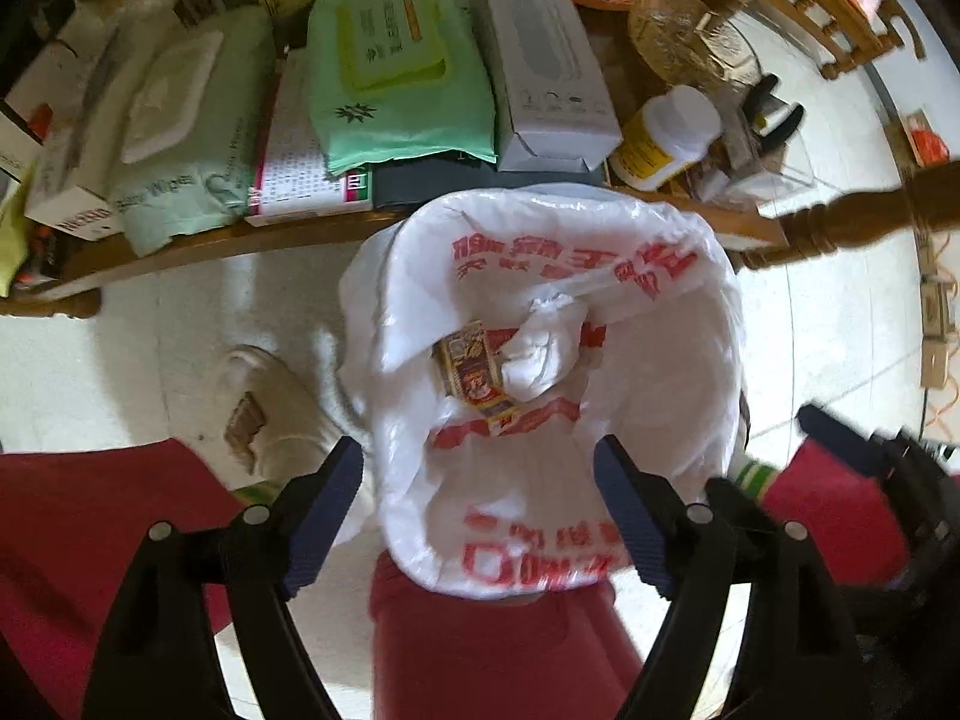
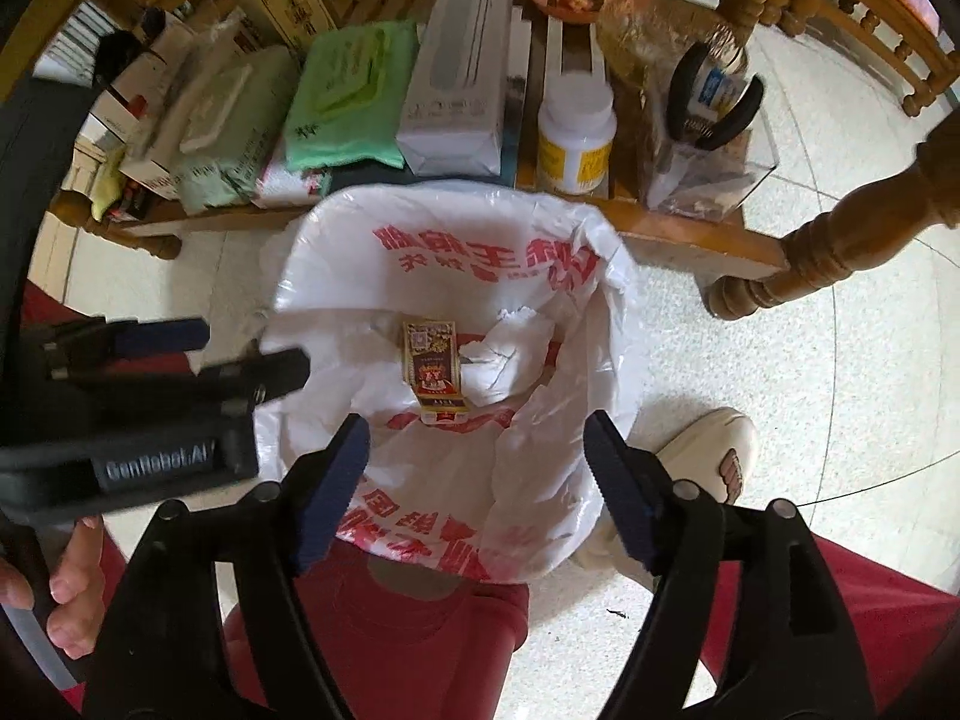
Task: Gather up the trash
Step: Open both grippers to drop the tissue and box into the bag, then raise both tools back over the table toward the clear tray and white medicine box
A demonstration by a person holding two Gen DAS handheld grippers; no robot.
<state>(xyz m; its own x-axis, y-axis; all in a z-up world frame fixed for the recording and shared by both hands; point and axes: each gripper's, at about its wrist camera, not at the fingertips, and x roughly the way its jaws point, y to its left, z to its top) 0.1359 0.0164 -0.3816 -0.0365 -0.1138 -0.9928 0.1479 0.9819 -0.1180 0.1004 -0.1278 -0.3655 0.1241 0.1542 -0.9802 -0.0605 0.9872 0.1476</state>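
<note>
Showing a bare hand [image 2: 66, 594] only beside the right claw [image 2: 474, 492].

Tile floor [image 2: 780, 360]: bag-lined bin [image 2: 336, 228]. Low wood shelf [image 2: 690, 234]: wipes pk [image 2: 348, 102], white box [image 2: 456, 72], pill btl [image 2: 576, 144].

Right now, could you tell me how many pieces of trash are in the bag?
2: a box mid-bag and a crumpled tissue touching its right side. More may hide under folds.
</note>
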